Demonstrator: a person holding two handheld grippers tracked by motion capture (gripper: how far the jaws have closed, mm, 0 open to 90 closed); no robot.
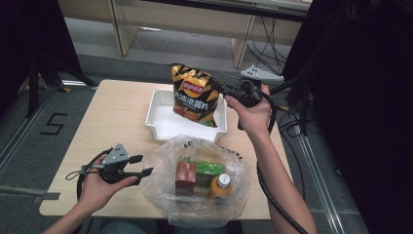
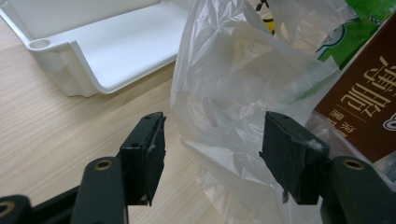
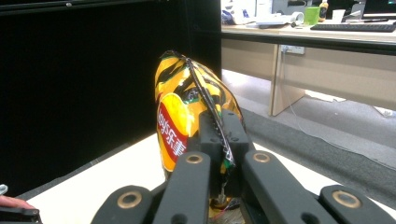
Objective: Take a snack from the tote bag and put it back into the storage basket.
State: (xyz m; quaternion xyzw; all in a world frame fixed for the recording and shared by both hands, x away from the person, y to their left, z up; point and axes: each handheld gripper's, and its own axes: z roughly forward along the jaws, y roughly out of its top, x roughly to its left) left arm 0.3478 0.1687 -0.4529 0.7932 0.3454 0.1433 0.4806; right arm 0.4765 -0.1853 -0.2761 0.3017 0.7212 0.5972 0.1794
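R gripper (image 1: 229,92) jaws clamped on chip bag (image 1: 195,95) side seam, bag upright, hanging over white tray (image 1: 158,129). L gripper (image 1: 141,165) jaws apart, empty, just beside plastic bag (image 1: 160,165).

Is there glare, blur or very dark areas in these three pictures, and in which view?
High view: even light, soft detail, black curtains at both sides; the plastic bag shines a little. Left gripper view: bag folds glare white, the white tray is slightly soft. Right gripper view: chip bag sharp and glossy, its own jaws blurred, the left half almost black.
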